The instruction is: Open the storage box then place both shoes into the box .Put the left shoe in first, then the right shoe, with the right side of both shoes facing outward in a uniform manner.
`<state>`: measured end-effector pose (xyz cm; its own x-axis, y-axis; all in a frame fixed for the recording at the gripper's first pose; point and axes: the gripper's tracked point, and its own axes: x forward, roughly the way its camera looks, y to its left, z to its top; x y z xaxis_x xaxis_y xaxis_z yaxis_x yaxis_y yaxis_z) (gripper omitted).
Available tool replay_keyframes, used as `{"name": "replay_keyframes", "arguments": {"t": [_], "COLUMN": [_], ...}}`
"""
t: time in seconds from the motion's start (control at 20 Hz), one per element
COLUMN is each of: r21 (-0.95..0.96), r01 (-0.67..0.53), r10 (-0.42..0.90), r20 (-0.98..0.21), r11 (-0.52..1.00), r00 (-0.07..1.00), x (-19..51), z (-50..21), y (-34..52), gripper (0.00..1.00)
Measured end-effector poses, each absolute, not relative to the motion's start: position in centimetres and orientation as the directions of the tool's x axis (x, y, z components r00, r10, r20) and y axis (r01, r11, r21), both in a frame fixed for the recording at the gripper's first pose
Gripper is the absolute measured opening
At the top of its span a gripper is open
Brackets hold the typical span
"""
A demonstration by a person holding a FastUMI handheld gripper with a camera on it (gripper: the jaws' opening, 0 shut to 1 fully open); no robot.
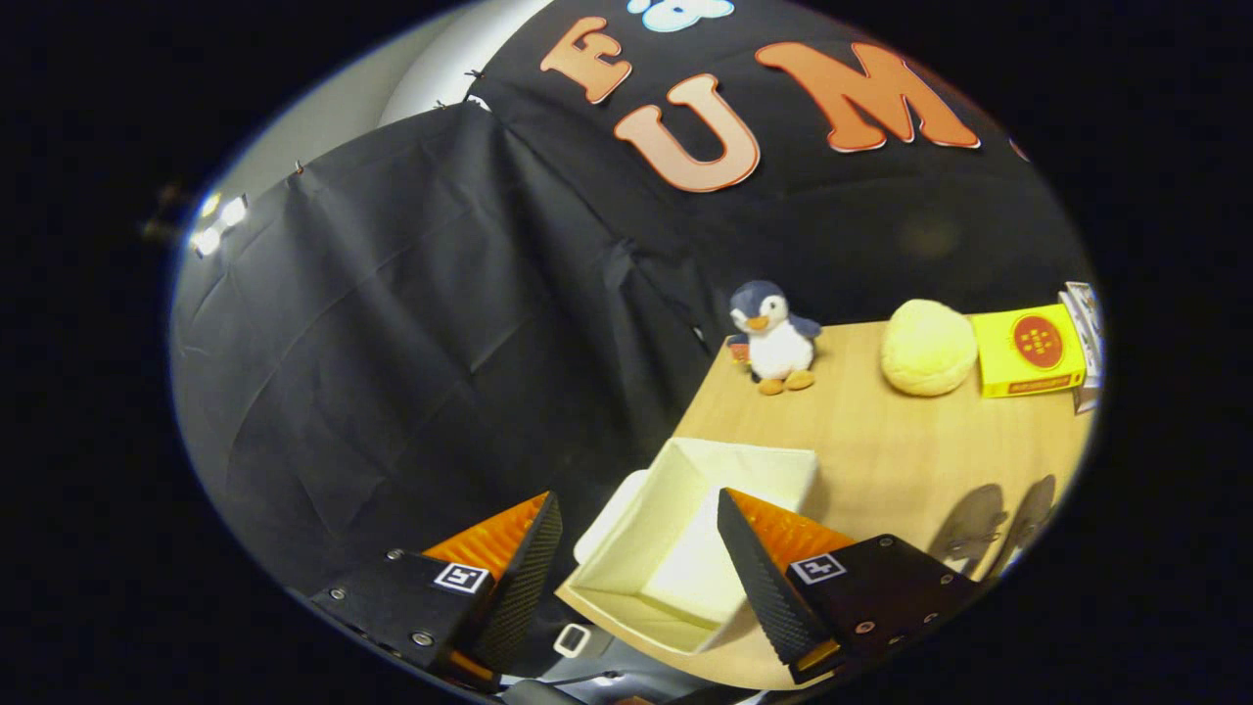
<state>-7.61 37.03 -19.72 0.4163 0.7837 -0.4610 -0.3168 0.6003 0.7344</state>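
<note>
Nearest the camera: gripper (636, 509), fingers spread wide, nothing between them, held in the air above the table's near corner.

Just ahead, between and below the fingers: storage box (685, 548), pale fabric, already open, interior bare. It sits at the corner of the table (881, 441), one wall close to the edge. What looks like its lid or flap (607, 514) lies against the far-left wall; cannot tell whether it is attached.

Beside the right finger, near the table's edge: pair of shoes (998, 524), grey, side by side, partly cut off and dim. Which is left and which right cannot be told.

Farther back on the table: plush penguin (775, 338), upright; round yellow plush (927, 348); yellow carton (1030, 350), touching or just beside the plush.

Risks, as judged:
- Wrong shoe taken first, since the pair is close together and hard to tell apart from this angle.
- Neighbouring shoe dragged or knocked off the edge when one is gripped.
- Soft box walls folding or the box sliding off the corner if a shoe is pushed in at a slant.
- Shoe set with the wrong side outward.
</note>
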Motion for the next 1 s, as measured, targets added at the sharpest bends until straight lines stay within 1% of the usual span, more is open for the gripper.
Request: {"name": "replay_keyframes", "arguments": {"t": [0.1,0.25,0.45,0.6,0.85,1.0], "r21": [0.690,0.622,0.546,0.520,0.478,0.437], "r01": [-0.308,-0.297,-0.244,-0.196,-0.137,-0.146], "r10": [0.737,0.675,0.590,0.550,0.497,0.460], "r20": [-0.493,-0.553,-0.656,-0.717,-0.816,-0.862], "r11": [0.655,0.724,0.802,0.831,0.867,0.887], "r00": [0.462,0.488,0.471,0.429,0.297,0.213], "x": [-6.8,-7.2,-8.6,-9.9,-12.9,-14.7], "z": [-21.2,-23.5,-27.7,-31.4,-39.2,-43.0], "y": [32.8,27.0,21.4,19.0,17.4,17.2], "gripper": [0.97,0.98,0.99,0.99,0.97,0.90]}}
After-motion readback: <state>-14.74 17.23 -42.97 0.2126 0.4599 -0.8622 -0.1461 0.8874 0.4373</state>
